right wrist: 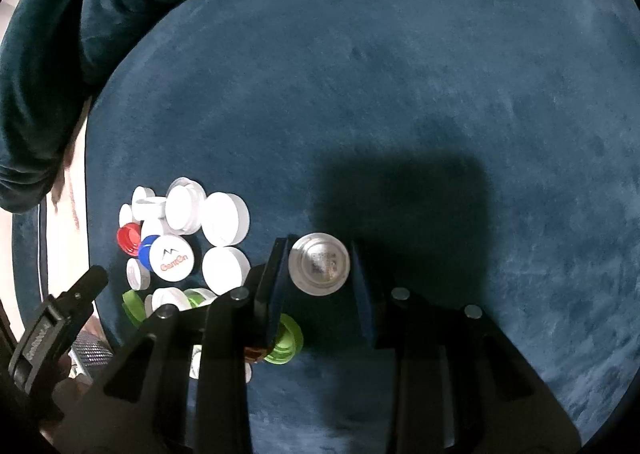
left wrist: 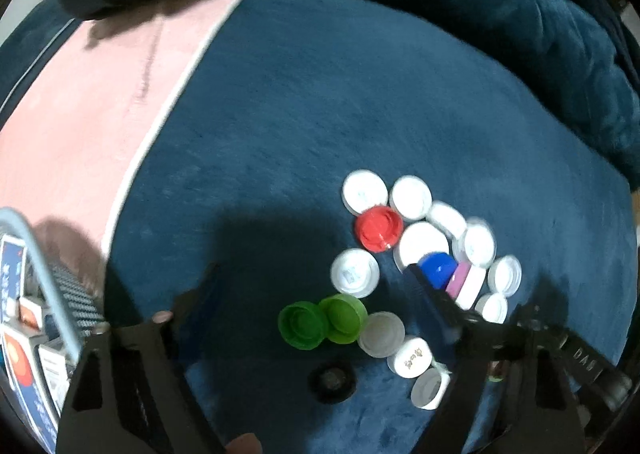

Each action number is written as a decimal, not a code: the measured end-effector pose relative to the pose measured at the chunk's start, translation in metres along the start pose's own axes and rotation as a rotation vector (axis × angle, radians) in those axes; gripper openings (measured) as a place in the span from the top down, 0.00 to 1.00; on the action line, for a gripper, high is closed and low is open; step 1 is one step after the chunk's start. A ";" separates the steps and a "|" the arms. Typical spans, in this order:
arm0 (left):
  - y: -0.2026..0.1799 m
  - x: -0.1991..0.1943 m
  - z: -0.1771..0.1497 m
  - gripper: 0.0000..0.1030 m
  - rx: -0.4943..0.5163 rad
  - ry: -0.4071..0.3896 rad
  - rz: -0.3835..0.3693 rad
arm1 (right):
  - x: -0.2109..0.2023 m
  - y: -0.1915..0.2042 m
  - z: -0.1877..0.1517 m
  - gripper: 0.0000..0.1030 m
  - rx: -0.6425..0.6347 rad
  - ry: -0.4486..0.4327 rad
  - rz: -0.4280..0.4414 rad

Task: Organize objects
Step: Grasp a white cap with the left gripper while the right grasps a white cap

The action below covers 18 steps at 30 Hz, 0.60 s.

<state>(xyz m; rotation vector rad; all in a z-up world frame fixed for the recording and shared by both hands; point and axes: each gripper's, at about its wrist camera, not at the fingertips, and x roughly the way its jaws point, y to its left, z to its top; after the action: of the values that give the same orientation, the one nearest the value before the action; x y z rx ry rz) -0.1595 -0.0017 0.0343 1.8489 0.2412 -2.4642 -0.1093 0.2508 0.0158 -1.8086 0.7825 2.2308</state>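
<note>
Round plastic caps [left wrist: 416, 246], ridged rims, plush blue cloth [left wrist: 304, 101]

A heap of caps [left wrist: 416, 250] is spread on a plush cloth [left wrist: 320, 113]. In the left wrist view the heap is seen to the right of the middle, with two caps [left wrist: 320, 320] side by side and touching at its near left edge, and one cap [left wrist: 333, 381] set apart, nearer still. A basket [left wrist: 52, 294] with boxes [left wrist: 20, 334] in it is found at the far left. In the right wrist view a single cap [right wrist: 319, 264] is placed right of the heap, between the fingers of the right tongs [right wrist: 320, 274].
</note>
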 end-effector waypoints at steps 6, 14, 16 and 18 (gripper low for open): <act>-0.010 0.020 -0.001 0.29 0.077 0.046 0.005 | 0.003 0.001 -0.001 0.69 0.000 0.004 0.002; -0.014 0.034 0.000 0.70 0.124 0.057 -0.057 | 0.006 0.004 -0.006 0.69 -0.023 0.003 -0.009; -0.011 0.025 0.002 0.71 0.111 0.056 -0.080 | 0.004 0.004 -0.007 0.69 -0.024 -0.001 -0.008; -0.010 0.014 0.003 0.71 0.113 0.037 -0.071 | 0.001 0.004 -0.010 0.69 -0.022 -0.006 -0.002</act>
<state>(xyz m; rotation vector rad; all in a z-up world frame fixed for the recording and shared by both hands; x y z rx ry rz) -0.1676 0.0084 0.0224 1.9634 0.1756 -2.5418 -0.1026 0.2424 0.0148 -1.8106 0.7577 2.2511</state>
